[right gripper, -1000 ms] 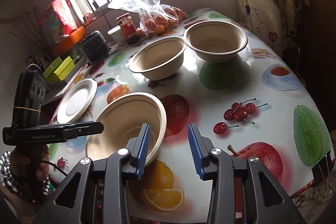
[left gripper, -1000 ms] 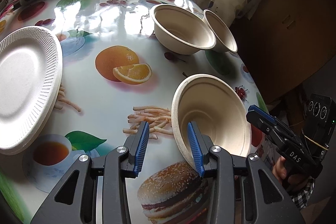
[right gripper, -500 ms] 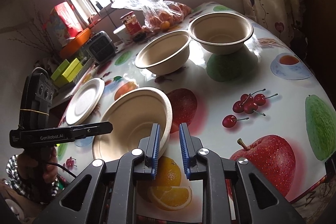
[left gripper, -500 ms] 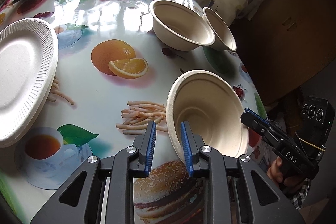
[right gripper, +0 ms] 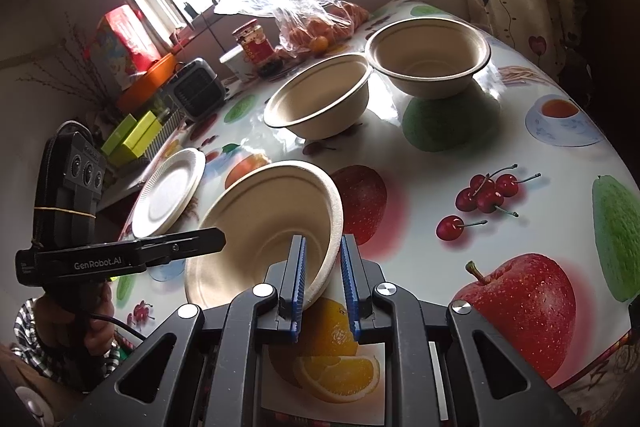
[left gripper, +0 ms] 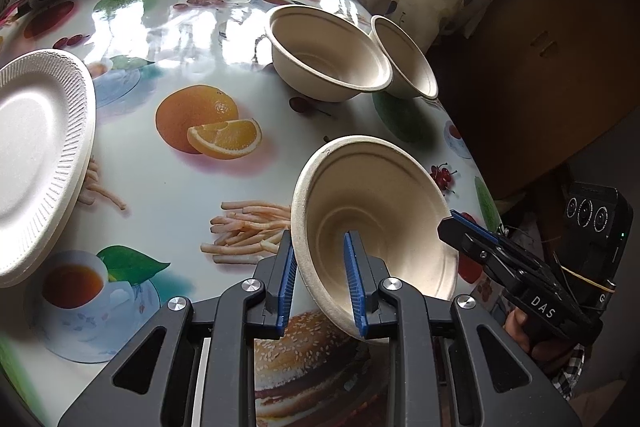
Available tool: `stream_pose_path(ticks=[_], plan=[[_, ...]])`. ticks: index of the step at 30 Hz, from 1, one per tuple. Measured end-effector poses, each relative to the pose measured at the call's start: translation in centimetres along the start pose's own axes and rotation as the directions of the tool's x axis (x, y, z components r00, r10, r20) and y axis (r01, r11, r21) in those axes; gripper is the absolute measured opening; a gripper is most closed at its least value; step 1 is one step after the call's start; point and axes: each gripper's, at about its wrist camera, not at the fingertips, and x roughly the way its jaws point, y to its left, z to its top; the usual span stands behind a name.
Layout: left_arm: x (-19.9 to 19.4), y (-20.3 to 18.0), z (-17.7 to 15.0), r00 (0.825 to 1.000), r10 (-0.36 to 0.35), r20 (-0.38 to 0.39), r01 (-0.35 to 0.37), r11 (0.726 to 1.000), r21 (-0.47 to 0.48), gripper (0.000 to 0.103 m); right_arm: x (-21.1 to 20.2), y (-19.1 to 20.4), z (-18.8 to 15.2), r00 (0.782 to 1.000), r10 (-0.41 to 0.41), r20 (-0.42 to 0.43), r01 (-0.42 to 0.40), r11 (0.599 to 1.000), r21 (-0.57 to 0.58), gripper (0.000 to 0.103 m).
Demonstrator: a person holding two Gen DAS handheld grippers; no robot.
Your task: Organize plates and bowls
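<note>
Both of your tongs have just closed on the near bowl point(left gripper: 372, 223): the left tongs point(left gripper: 320, 279) now pinch one side of its rim, the right tongs point(right gripper: 322, 283) the opposite side, where a second ago both stood open around it. The bowl sits tilted, low over the surface point(left gripper: 168, 163) (lifted clear or not, I can't tell). It looks ready to carry to the two bowls point(right gripper: 320, 103) point(right gripper: 428, 63) ahead; nothing blocks that path. The plates point(left gripper: 36, 155) lie well left.
</note>
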Motion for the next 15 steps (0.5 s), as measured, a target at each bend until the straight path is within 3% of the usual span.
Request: stream_pose_path(ticks=[15], plan=[[-1.2,-0.5,1.5,1.000,0.000,0.023,0.000,1.000,0.003,0.025,-0.5,0.4,2.2,0.999,-0.012,0.035,0.013,1.000,-0.021,0.018]])
